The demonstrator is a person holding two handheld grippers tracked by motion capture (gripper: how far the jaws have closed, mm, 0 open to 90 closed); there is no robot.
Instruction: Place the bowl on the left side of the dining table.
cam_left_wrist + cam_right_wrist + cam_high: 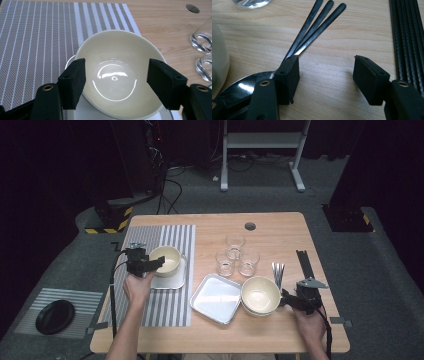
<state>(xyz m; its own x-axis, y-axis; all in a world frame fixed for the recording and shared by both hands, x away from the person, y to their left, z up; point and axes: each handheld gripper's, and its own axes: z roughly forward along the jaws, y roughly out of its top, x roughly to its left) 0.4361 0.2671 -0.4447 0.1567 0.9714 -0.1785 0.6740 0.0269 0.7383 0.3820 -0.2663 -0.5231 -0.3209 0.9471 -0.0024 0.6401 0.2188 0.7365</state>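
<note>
The small square white tray (pixel 171 279) under the glossy cream ceramic bowl (pixel 166 259) is mostly hidden; in the left gripper view only its edges peek out. That round, deep bowl sits on the grey striped placemat (pixel 170 235), far left on the light wooden table (pixel 280 227). The left gripper (pixel 156 265) is released, jaws wide either side of its near rim, not pressing. The right gripper (pixel 286 299) gapes above black-handled spoons (pixel 317 20), near right. Grey carpet surrounds.

Cream bowl (pixel 117 75) upright on small white tray (pixel 172 281)
</note>
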